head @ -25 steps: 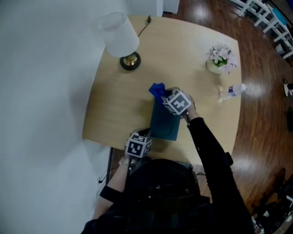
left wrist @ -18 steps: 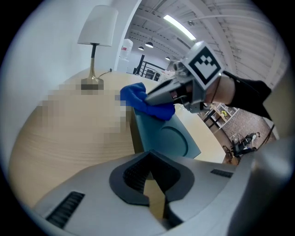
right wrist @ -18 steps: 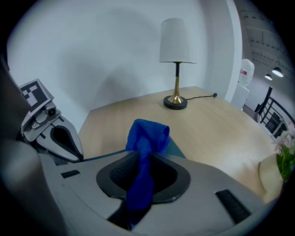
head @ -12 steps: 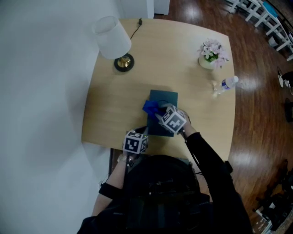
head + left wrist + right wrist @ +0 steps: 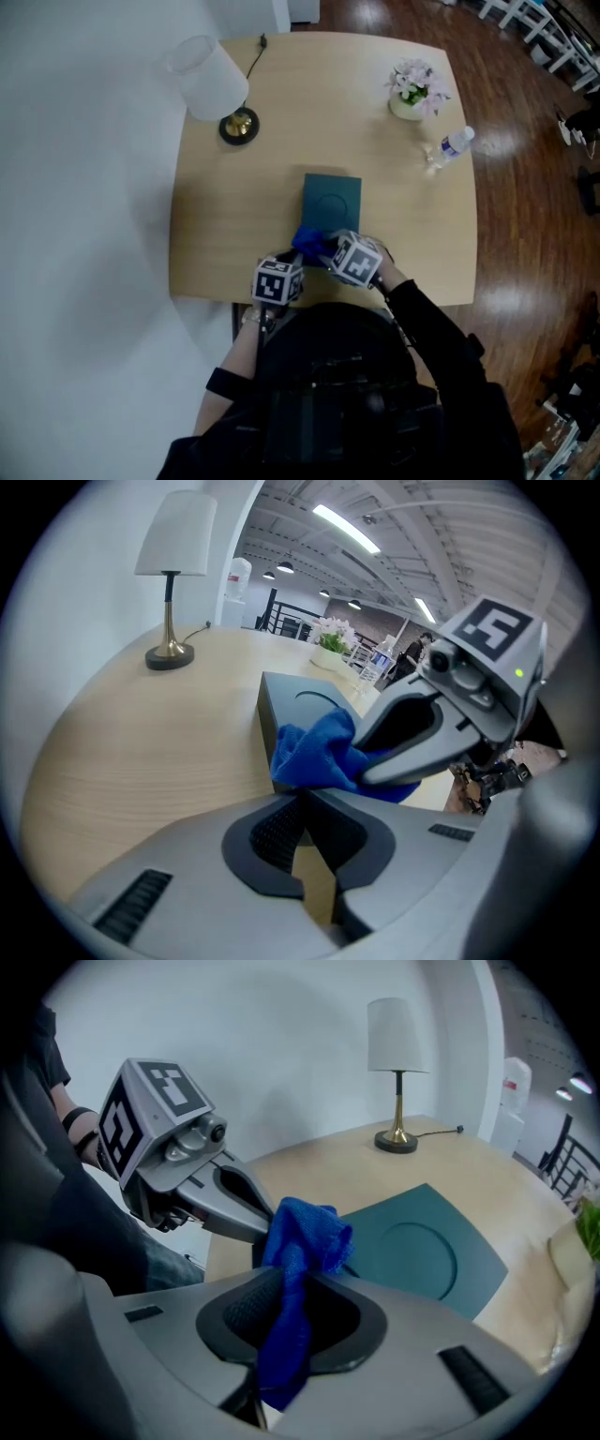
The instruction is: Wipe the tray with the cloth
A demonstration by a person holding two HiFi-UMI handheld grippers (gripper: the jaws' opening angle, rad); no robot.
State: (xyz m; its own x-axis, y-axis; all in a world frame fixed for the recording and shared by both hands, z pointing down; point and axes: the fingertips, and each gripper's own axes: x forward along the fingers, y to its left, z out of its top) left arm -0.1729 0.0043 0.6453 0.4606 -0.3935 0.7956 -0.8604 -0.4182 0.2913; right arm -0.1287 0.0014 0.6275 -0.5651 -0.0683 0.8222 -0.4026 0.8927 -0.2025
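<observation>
The dark teal tray [image 5: 331, 202] lies flat on the wooden table, with a round recess [image 5: 410, 1258] in its middle. My right gripper [image 5: 323, 251] is shut on the blue cloth [image 5: 308, 242], which bunches out past the fingertips [image 5: 302, 1232] over the tray's near end. In the left gripper view the cloth [image 5: 314, 752] hangs just ahead of my left gripper [image 5: 302, 799]. Its jaws are shut, tips together at the tray's near left corner [image 5: 270, 726]. Whether they pinch the rim is hidden.
A white-shaded lamp [image 5: 206, 77] with a brass base [image 5: 238, 126] stands at the far left. A pot of pink flowers [image 5: 412, 89] and a lying plastic bottle [image 5: 451, 145] are at the far right. The table edge [image 5: 206, 292] runs just before the grippers.
The right gripper has dragged the cloth from the tray's far end back to its near end, toward the person. The left gripper stays at the near corner.
</observation>
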